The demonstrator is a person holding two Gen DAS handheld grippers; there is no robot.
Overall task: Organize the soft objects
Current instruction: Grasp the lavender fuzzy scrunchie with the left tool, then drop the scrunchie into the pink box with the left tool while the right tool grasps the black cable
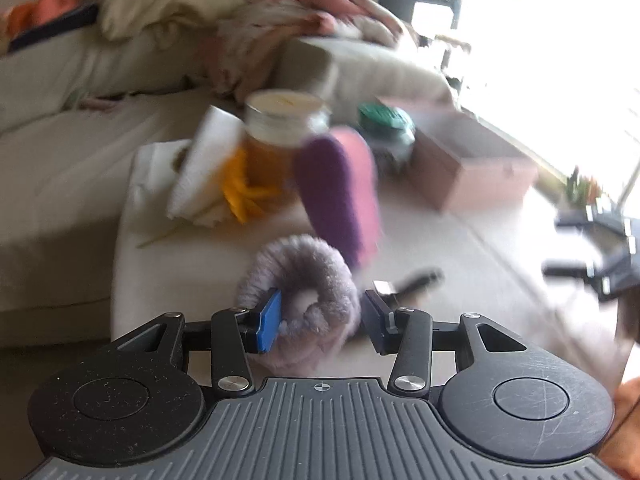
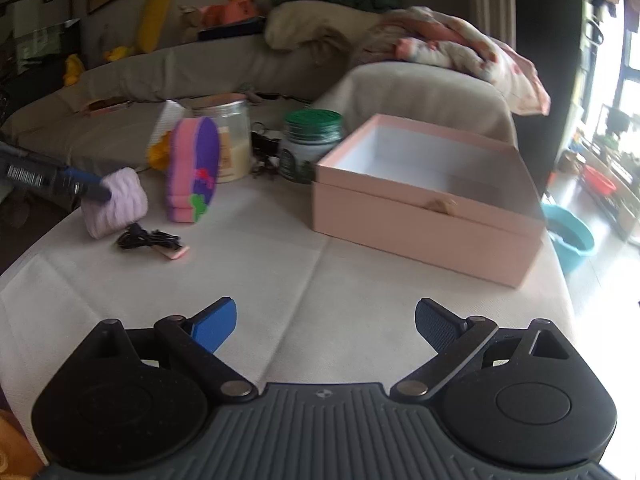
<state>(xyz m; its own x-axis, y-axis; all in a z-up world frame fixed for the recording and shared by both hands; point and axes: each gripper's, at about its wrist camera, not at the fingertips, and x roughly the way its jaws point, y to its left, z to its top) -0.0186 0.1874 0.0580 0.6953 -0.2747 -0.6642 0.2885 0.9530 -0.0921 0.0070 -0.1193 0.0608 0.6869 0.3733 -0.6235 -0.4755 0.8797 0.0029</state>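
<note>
- Near the left edge of the cloth-covered table, the left gripper holds a fluffy lilac knitted roll; its blue pads press into the pile, one on each side.
- Step in hand, as judged: carrying this soft roll to the open pink box at the table's right edge. A gentle, steady squeeze should suffice; the pile compresses and may slip if the grip slackens.
- Clearance matters: an upright pink-and-purple foam slipper and a black coiled cable lie just beside the roll.
- Right gripper: jaws spread wide, holding nothing, hovering over the near edge.
- Left wrist view: blurred, yet shows pad contact closely.
- Right wrist view: shows the box's bare white interior, the glass candle jar and green-lidded jar behind.
</note>
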